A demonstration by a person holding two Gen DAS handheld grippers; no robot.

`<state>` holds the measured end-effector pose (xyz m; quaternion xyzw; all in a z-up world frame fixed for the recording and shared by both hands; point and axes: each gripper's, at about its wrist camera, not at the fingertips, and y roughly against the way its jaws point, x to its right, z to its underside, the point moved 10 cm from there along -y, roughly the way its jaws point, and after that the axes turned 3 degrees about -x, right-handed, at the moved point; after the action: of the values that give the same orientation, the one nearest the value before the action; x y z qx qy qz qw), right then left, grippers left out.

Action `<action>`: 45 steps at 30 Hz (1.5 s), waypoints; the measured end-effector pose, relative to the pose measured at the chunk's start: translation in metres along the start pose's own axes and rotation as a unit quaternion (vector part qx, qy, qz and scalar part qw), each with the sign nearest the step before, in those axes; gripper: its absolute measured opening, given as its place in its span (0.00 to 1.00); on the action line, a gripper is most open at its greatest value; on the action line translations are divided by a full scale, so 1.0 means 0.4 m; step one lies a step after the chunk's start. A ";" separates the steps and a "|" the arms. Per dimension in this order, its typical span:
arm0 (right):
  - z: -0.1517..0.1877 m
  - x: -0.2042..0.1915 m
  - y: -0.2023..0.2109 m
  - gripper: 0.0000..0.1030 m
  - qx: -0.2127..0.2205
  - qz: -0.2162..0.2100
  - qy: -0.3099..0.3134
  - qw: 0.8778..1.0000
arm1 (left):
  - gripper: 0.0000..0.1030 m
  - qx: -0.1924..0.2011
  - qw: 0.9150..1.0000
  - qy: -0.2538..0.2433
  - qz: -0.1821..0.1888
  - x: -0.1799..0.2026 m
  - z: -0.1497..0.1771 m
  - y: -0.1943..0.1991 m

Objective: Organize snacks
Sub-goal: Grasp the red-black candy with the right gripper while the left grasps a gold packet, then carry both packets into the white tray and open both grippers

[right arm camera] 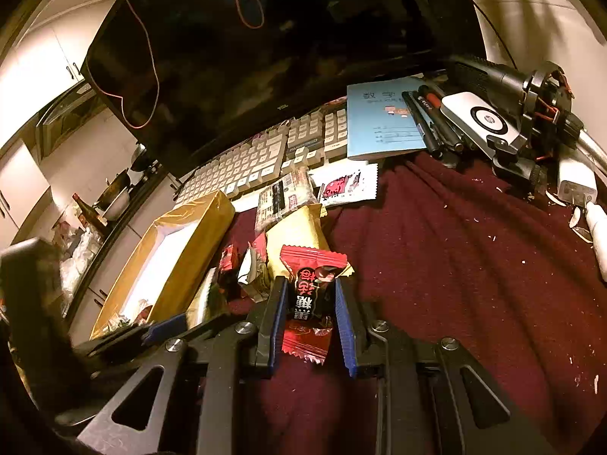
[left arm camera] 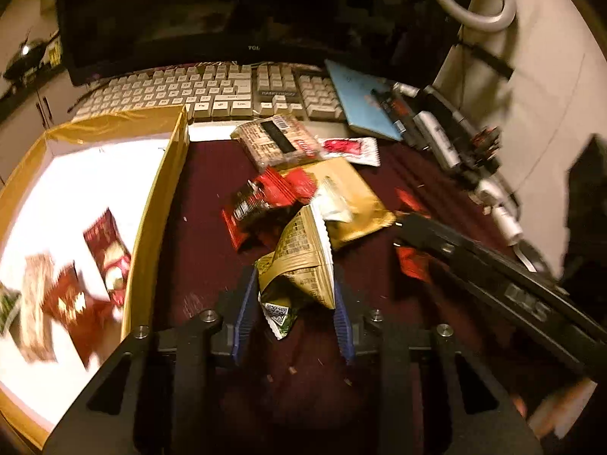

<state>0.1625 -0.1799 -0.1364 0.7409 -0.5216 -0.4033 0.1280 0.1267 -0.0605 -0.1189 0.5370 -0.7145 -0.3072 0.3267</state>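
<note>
My left gripper [left arm camera: 296,295] is shut on a gold-green snack packet [left arm camera: 303,265], held just right of the gold box [left arm camera: 159,204] with the white floor. Several red and brown snack packets [left arm camera: 108,258] lie inside the box. My right gripper [right arm camera: 307,303] is shut on a red and black candy packet [right arm camera: 309,299] above the maroon cloth [right arm camera: 455,265]. More snacks lie in a pile: a gold packet [left arm camera: 353,197], a red-black packet [left arm camera: 261,201], a clear-wrapped bar [left arm camera: 277,144] and a white-red sachet [left arm camera: 353,149]. The right gripper's dark body [left arm camera: 493,276] shows in the left wrist view.
A keyboard [left arm camera: 212,91] and a dark monitor [left arm camera: 189,11] stand behind the pile. A blue notebook [right arm camera: 383,121], pens [right arm camera: 428,121] and camera gear [right arm camera: 531,113] crowd the back right. A white bottle [right arm camera: 597,235] lies at the right edge.
</note>
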 end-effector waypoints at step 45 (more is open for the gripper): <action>0.063 -0.482 -0.084 0.24 -0.046 -0.093 0.147 0.984 | 0.17 0.126 0.976 0.176 0.026 -0.322 0.047 0.272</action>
<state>0.1412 0.0092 -0.0835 0.8307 -0.4072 -0.3232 0.1992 0.0770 0.0913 -0.0617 0.6010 -0.6924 -0.1065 0.3847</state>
